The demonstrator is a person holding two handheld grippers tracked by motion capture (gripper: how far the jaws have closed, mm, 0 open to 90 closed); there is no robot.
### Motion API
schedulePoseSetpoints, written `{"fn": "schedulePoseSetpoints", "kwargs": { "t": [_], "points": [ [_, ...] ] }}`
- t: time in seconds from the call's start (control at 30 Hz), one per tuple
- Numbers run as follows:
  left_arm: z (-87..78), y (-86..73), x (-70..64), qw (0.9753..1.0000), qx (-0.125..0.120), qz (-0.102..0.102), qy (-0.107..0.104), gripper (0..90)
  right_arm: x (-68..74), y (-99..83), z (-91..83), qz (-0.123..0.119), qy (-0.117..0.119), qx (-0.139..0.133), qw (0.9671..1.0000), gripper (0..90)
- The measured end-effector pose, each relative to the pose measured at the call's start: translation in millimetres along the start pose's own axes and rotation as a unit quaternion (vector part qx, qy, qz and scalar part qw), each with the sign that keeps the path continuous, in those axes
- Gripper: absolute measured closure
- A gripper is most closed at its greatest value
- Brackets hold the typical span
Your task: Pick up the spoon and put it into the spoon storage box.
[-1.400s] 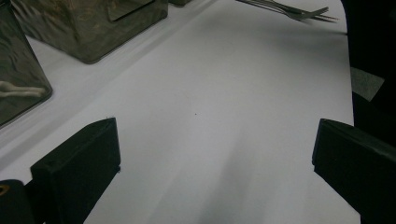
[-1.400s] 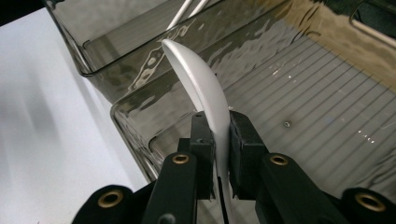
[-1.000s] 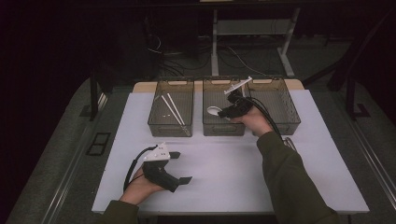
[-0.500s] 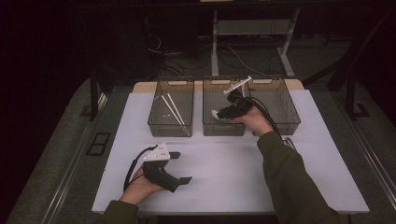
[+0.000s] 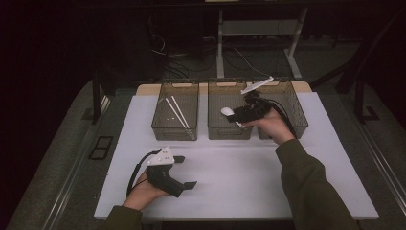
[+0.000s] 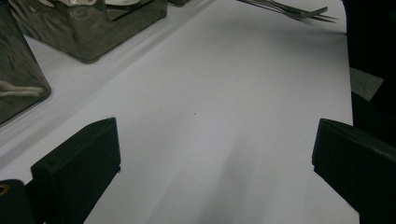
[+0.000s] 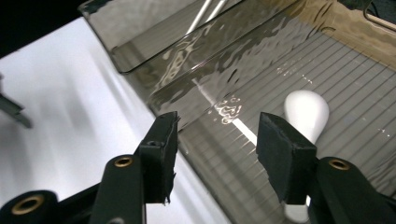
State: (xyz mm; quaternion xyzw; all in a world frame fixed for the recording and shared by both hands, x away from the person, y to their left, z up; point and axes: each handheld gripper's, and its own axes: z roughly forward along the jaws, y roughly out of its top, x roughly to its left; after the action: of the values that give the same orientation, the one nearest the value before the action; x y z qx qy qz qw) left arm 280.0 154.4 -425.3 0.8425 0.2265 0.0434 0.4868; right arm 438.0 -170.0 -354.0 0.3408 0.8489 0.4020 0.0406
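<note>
Dark room all round, with just the white desk (image 5: 239,177) lit and three smoky plastic bins lined up along its far edge. My right gripper (image 5: 238,118) hung over the middle bin (image 5: 230,133), nose tipped down into it. From the right gripper view, that gripper (image 7: 215,140) had its jaws apart with nothing between them. The white spoon (image 7: 306,112) lay on the ribbed floor of the bin, just past the right-hand jaw and partly hidden behind it. In the high view the spoon (image 5: 227,111) sat towards the middle of that bin.

My left gripper (image 5: 186,171) was parked on the desk near the front left corner, jaws spread wide and empty. The left gripper view showed the same: gripper (image 6: 215,154) over bare white surface, with some forks (image 6: 292,10) lying farther off. The left bin (image 5: 174,130) had a couple of white sticks (image 5: 177,112) in it.

My read was that the spoon was the job. To do it cleanly I'd have shifted the gripper sideways until the handle sat squarely between the jaws, instead of off to one side. I'd also have kept clear of the near bin wall, since that wavy plastic made depth hard to judge. Then come down slowly and close on the narrow part, not the bowl, which looked likely to squirt out.
</note>
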Motion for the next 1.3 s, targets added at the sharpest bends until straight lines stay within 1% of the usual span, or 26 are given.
{"fn": "schedulePoseSetpoints", "kwargs": {
  "t": [0.07, 0.3, 0.37, 0.5, 0.57, 0.8, 0.87, 0.93, 1.07, 1.2, 1.3],
  "points": [
    [-0.1, -0.2, 0.3, 1.0, -0.001, -0.003, 0.0, 0.4, 1.8, -3.4, -6.2, -0.007, -0.002, -0.002, 1.0, 46.1],
    [-0.8, -0.1, 1.2, 1.0, 0.001, -0.002, -0.001, 0.4, 10.3, -16.7, -28.1, -0.019, 0.0, -0.006, 0.9998, 43.3],
    [-0.9, -0.1, 1.2, 1.0, 0.0, -0.003, 0.0, 0.4, 13.3, -22.2, -34.5, -0.022, 0.0, -0.012, 0.9997, 43.0],
    [-0.9, -0.1, 1.6, 1.0, 0.0, -0.004, 0.001, 0.4, 18.5, -35.4, -46.2, -0.028, 0.003, -0.011, 0.9995, 42.0],
    [-0.5, -0.2, 1.5, 1.0, -0.001, -0.004, 0.002, 0.4, 20.5, -42.7, -51.5, -0.03, 0.001, -0.011, 0.9995, 41.7],
    [-0.2, -0.2, 1.4, 1.0, 0.002, -0.002, 0.005, 0.4, 21.3, -70.1, -68.4, -0.022, 0.001, -0.021, 0.9995, 40.9],
    [-0.2, -0.1, 1.0, 1.0, 0.003, -0.002, 0.006, 0.4, 20.6, -78.6, -72.2, -0.016, -0.002, -0.024, 0.9996, 41.0],
    [0.0, -0.1, 0.9, 1.0, 0.004, 0.0, 0.007, 0.4, 20.0, -87.5, -74.5, -0.014, -0.01, -0.029, 0.9994, 41.0],
    [0.5, -0.5, 0.4, 0.9999, 0.006, -0.002, 0.008, 0.4, 19.6, -101.1, -78.6, -0.01, -0.017, -0.034, 0.9992, 41.0],
    [0.2, -0.6, 0.4, 0.9999, 0.005, -0.002, 0.009, 0.4, 20.2, -112.1, -83.1, -0.007, -0.016, -0.032, 0.9993, 40.8],
    [0.1, -0.7, 0.9, 0.9999, 0.006, -0.002, 0.01, 0.4, 20.5, -119.5, -86.2, -0.011, -0.023, -0.03, 0.9992, 40.5]
  ]
}}
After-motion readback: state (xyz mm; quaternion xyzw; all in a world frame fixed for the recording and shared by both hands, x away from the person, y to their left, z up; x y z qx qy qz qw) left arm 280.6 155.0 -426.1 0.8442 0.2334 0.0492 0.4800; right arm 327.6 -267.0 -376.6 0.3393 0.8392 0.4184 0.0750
